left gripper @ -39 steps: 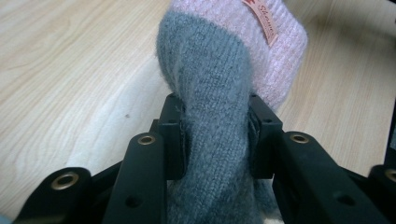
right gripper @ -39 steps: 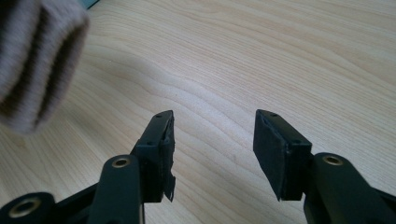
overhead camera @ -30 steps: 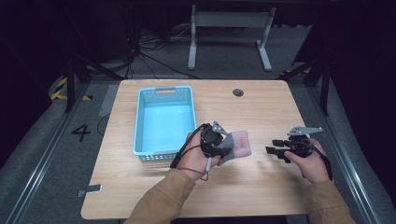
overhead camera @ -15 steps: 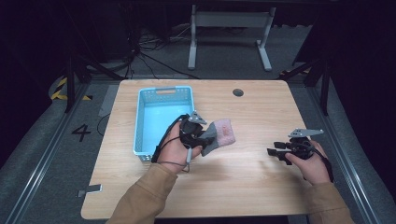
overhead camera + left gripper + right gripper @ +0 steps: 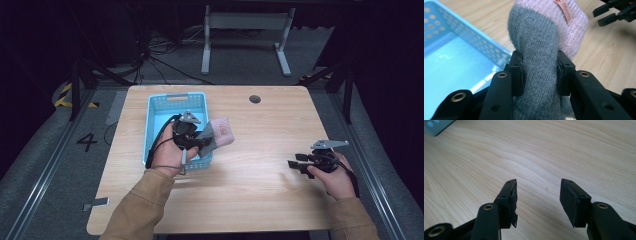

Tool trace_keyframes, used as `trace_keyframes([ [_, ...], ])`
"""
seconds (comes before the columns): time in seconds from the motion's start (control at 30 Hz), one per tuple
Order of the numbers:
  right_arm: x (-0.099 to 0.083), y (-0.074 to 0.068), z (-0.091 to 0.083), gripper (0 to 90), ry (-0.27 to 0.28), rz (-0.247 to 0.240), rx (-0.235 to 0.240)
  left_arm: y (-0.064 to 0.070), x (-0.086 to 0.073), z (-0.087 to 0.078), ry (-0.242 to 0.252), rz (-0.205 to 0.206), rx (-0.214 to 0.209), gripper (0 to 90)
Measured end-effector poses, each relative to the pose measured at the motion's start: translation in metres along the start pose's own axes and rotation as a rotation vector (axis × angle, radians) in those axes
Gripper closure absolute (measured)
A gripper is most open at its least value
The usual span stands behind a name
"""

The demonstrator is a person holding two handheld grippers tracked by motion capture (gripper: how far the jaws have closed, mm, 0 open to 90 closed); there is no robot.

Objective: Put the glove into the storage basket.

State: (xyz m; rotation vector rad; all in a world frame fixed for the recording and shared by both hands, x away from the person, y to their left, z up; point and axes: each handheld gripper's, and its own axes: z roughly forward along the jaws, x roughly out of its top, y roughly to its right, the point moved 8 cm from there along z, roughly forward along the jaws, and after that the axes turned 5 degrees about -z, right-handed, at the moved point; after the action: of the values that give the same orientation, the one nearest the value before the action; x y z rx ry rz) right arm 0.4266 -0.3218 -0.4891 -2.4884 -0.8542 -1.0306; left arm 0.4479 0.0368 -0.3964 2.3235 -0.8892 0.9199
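A light-blue perforated plastic basket (image 5: 156, 112) sits on the left half of the pale wooden table (image 5: 260, 190); a grey-and-pink knitted sock (image 5: 217, 134) overhangs its right rim.

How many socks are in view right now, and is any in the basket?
1. The sock, grey with a pink cuff, is clamped in the left gripper over the basket's right rim. None shows on the visible basket floor; hand and gripper hide part of it.
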Motion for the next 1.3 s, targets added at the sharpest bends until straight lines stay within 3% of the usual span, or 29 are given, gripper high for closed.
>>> trace_keyframes([
  [0.7,-0.003,-0.002,0.001,48.1,0.000,0.008,-0.006,-0.062,-0.019,-0.014,-0.040,-0.039,0.120,64.9],
  [1.03,-0.004,-0.003,-0.003,47.8,0.008,0.007,-0.013,-0.082,-0.029,-0.003,-0.101,-0.059,0.143,64.8],
  [1.3,-0.006,-0.004,-0.003,47.2,0.004,0.009,-0.014,-0.086,-0.038,0.017,-0.180,-0.035,0.131,64.7],
])
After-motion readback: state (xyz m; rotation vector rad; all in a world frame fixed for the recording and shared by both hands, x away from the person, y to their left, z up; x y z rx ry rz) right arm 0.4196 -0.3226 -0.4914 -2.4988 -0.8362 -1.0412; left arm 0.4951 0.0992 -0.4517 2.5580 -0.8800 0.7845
